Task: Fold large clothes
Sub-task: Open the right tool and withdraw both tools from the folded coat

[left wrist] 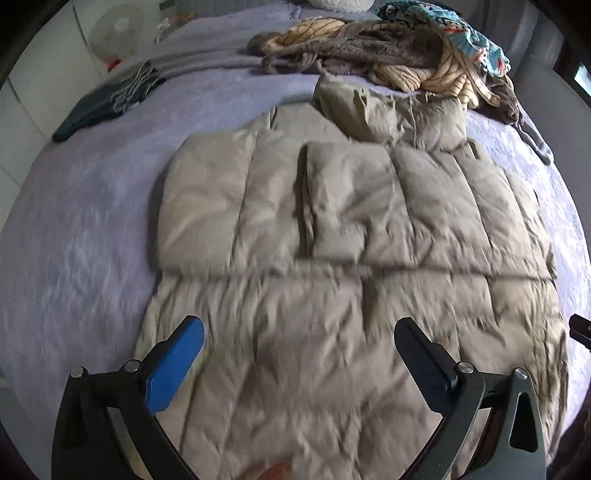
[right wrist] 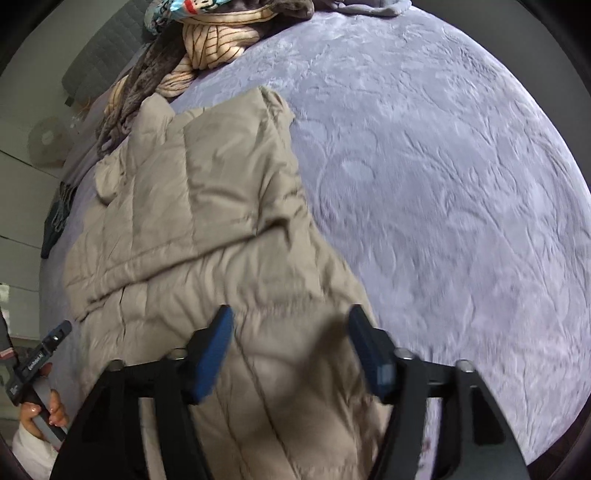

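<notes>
A beige quilted puffer jacket (left wrist: 332, 229) lies flat on the lavender bed cover (left wrist: 74, 240), its sleeves folded in over the body. My left gripper (left wrist: 299, 332) is open and hovers above the jacket's near hem, holding nothing. In the right wrist view the same jacket (right wrist: 192, 221) runs from the near edge up to the left. My right gripper (right wrist: 291, 321) is open above the jacket's near right edge and is empty. The tip of the right gripper shows at the right edge of the left wrist view (left wrist: 581, 328).
A pile of clothes (left wrist: 388, 55) lies at the far side of the bed: striped cream, brown and teal patterned pieces. A dark folded garment (left wrist: 107, 99) lies at far left. A white fan (left wrist: 114, 33) stands beyond the bed. The person's hand holds the left gripper's handle (right wrist: 37, 373).
</notes>
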`<state>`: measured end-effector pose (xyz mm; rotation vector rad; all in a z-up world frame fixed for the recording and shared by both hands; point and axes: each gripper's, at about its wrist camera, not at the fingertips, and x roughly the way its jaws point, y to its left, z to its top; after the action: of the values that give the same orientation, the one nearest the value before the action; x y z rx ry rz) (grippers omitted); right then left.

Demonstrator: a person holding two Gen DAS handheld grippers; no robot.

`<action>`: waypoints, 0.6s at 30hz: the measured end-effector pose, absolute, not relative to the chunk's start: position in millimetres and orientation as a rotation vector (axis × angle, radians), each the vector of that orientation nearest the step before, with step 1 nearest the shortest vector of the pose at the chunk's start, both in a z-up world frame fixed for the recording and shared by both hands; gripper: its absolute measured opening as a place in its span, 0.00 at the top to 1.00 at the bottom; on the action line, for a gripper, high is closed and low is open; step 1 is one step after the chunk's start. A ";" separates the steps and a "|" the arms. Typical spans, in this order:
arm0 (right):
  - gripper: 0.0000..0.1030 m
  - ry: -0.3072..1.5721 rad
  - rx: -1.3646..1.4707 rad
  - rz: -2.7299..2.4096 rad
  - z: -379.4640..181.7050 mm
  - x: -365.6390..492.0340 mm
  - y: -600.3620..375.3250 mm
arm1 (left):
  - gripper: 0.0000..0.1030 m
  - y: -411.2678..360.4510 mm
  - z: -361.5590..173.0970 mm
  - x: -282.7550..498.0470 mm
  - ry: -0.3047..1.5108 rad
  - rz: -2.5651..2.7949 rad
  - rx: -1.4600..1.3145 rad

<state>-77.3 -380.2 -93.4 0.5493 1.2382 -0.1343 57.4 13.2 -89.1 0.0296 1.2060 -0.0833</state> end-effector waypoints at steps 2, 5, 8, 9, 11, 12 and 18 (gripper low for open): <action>0.27 1.245 0.548 -0.113 -88.5 -83.5 -377.1 | 0.00 14.0 -85.2 43.1 1.220 -0.065 0.034; 0.19 1.257 0.543 -0.089 -81.9 -92.1 -371.2 | 0.00 16.5 -82.2 22.7 1.248 -0.056 0.032; 0.17 1.246 0.550 -0.083 -73.5 -102.3 -365.0 | 0.00 18.4 -81.0 2.4 1.288 -0.057 0.029; 0.17 1.246 0.543 -0.090 -69.6 -107.4 -361.1 | 0.00 18.4 -80.3 -2.0 1.291 -0.050 0.033; 0.17 1.244 0.530 -0.104 -65.1 -114.8 -355.8 | 0.00 21.0 -78.2 -15.9 1.299 -0.030 0.041; 0.16 1.240 0.532 -0.100 -61.9 -120.5 -351.8 | 0.00 23.3 -77.5 -21.3 1.306 -0.032 0.035; 0.16 1.230 0.572 -0.132 -59.9 -151.8 -334.5 | 0.00 40.3 -79.6 -45.8 1.325 -0.053 0.024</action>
<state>-151.8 -334.5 -59.9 0.5718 1.2301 -0.1318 -45.8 40.3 -79.6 0.0237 1.3255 -0.0530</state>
